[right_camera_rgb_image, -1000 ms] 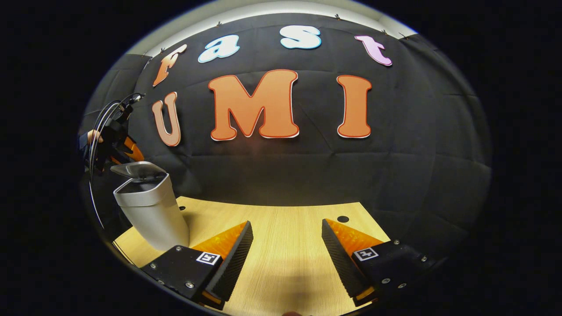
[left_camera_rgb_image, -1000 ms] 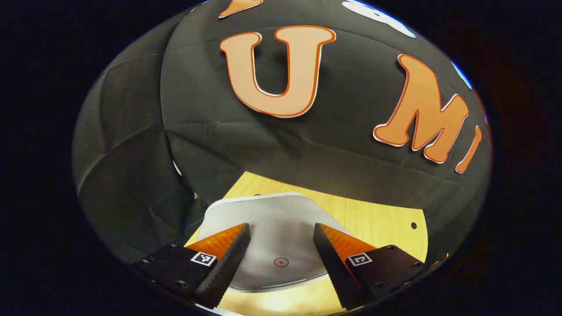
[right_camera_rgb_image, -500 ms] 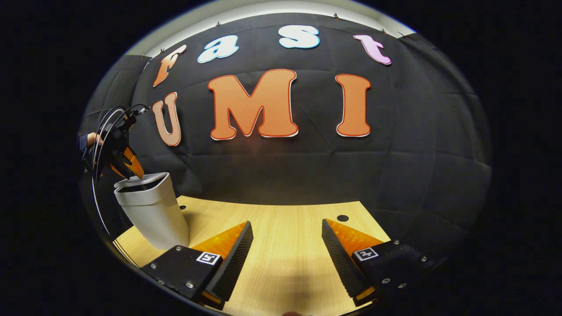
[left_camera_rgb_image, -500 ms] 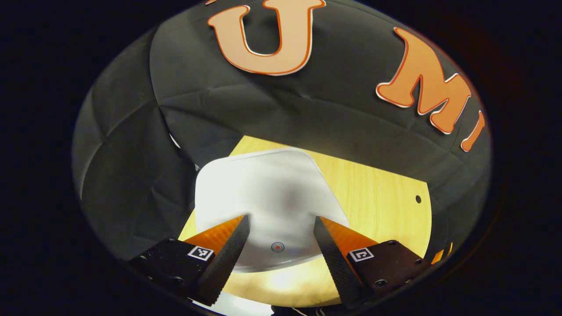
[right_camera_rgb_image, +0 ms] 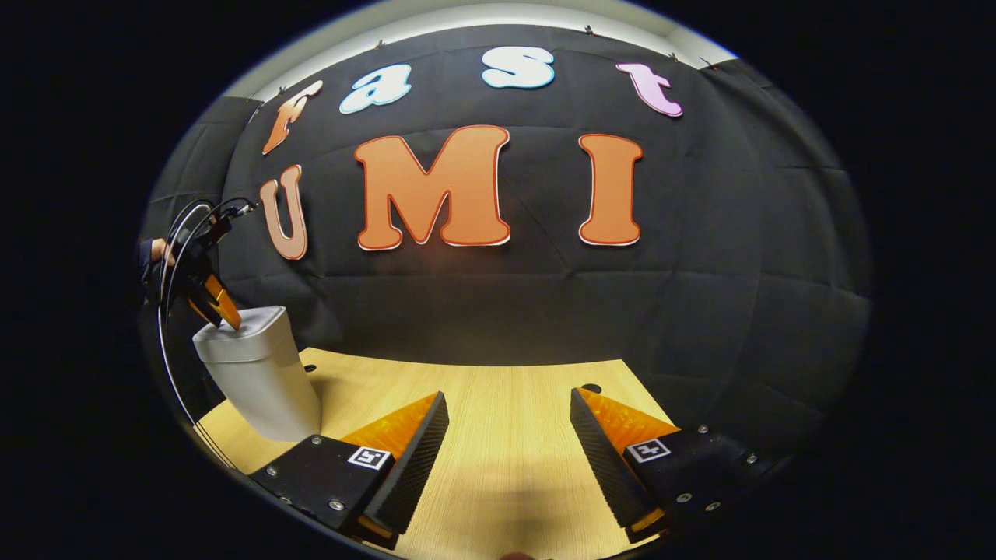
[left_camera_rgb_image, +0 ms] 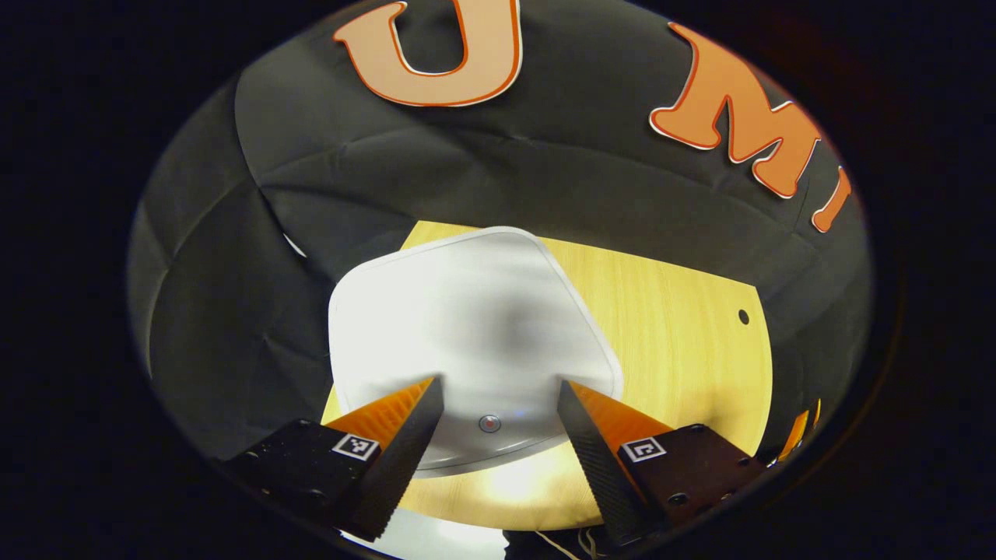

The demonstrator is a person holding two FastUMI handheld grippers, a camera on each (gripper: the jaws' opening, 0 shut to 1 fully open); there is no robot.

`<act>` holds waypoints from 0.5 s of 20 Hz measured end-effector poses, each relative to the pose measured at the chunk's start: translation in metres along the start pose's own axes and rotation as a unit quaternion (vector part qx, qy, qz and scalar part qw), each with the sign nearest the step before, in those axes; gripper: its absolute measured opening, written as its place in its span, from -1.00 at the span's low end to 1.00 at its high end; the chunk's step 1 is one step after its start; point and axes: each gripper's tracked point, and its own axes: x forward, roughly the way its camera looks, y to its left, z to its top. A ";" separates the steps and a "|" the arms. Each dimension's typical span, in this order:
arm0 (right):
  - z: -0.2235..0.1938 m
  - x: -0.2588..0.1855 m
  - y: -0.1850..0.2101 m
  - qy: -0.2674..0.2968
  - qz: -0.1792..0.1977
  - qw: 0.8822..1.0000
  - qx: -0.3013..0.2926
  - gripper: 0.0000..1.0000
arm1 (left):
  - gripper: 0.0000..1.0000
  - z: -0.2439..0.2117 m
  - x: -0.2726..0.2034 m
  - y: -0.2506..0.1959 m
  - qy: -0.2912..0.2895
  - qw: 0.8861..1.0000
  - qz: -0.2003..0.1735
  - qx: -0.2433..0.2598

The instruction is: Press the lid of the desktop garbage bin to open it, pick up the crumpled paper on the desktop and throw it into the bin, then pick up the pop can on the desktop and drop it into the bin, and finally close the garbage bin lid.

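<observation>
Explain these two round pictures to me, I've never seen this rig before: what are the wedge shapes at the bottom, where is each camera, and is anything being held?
Each picture comes from a camera riding on a handheld two-finger gripper. The wedges at the bottom are that gripper's own fingers.

The left gripper view looks down between the left gripper onto the lid of the garbage bin, which looks shut. Its fingers are apart and grasp nothing.

The right gripper view looks across the wooden desktop toward the booth wall. The right gripper is open and holds nothing. Far left stands the garbage bin, with the left gripper and the person's hand above it, fingertips at the lid.
</observation>
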 end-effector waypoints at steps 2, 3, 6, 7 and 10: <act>-0.001 0.001 0.001 0.004 0.002 1.000 0.003 0.88 | 0.95 -0.003 0.002 0.002 -0.001 1.000 0.001 -0.003; -0.002 0.001 0.001 0.003 0.003 1.000 0.003 0.88 | 0.96 -0.001 0.003 0.000 -0.003 1.000 0.001 -0.003; 0.001 -0.001 0.003 0.000 0.009 1.000 0.003 0.88 | 0.95 -0.001 0.004 0.001 -0.007 1.000 0.009 -0.009; 0.002 -0.001 0.003 -0.001 0.008 1.000 0.003 0.88 | 0.96 0.000 0.003 0.001 -0.010 1.000 0.013 -0.014; 0.006 -0.001 0.003 -0.003 0.009 1.000 0.005 0.88 | 0.95 0.004 0.004 0.002 -0.025 0.999 0.018 -0.018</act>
